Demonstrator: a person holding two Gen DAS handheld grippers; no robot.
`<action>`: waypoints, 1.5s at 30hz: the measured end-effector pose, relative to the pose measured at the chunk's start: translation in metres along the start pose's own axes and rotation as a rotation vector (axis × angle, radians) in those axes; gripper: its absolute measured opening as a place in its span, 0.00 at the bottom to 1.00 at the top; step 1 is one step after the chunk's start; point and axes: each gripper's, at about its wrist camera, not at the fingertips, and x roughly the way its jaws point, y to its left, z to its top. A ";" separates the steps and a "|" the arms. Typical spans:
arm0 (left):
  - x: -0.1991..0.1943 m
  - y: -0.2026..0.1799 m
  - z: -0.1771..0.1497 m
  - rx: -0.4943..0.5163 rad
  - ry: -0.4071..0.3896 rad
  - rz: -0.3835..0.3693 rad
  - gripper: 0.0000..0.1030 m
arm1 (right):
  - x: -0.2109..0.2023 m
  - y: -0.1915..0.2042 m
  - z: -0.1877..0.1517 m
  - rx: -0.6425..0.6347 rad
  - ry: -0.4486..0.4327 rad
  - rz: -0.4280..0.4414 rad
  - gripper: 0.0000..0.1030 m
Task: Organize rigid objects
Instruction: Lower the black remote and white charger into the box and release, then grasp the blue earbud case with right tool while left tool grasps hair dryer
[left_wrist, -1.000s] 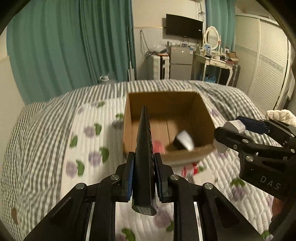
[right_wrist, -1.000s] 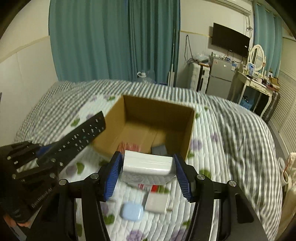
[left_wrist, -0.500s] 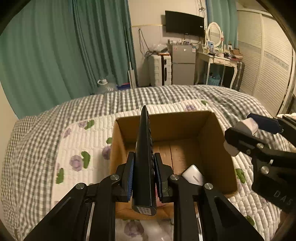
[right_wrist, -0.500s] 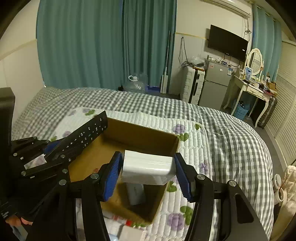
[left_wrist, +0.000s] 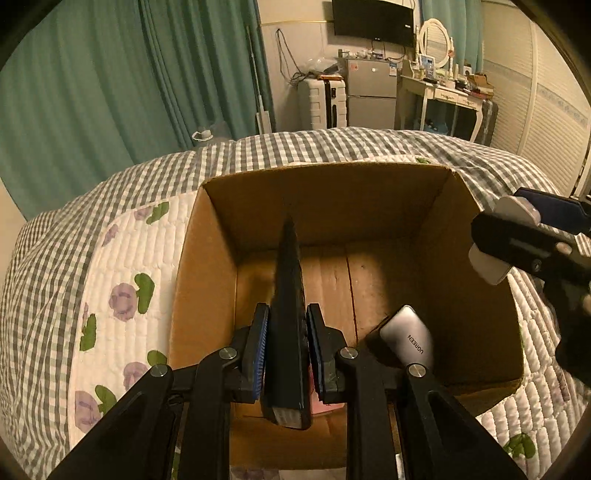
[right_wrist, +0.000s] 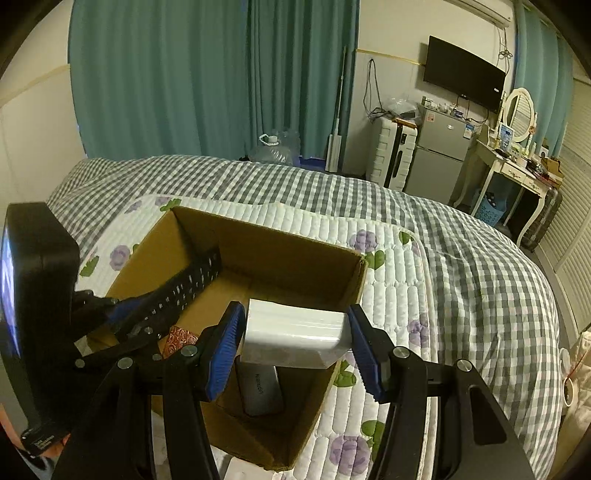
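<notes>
1. Brown cardboard box (left_wrist: 207, 295).
2. Black remote (left_wrist: 288, 288).
3. White block (right_wrist: 295, 332).
4. Silver power bank (left_wrist: 410, 336).
5. Bed (right_wrist: 461, 258): grey-white gingham, plus white quilt with purple flowers and green leaves.
6. Teal curtains (right_wrist: 184, 74).

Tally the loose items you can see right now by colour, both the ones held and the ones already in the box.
Black: 1, the remote control held in the left gripper.
White: 1, the small white box held in the right gripper.
Silver-grey: 1, the power bank lying in the cardboard box.
Red patterned: 1, a small packet in the same box, partly hidden.
Total: 4.
</notes>
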 end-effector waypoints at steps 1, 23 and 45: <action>-0.003 0.000 0.000 0.001 -0.005 -0.004 0.23 | -0.001 0.000 0.001 0.000 -0.002 -0.001 0.55; -0.054 0.052 -0.001 -0.063 -0.099 0.014 0.44 | 0.046 0.024 -0.001 0.012 0.050 0.041 0.55; -0.133 0.063 -0.066 -0.121 -0.164 0.041 1.00 | -0.091 0.037 -0.051 0.035 -0.036 -0.084 0.97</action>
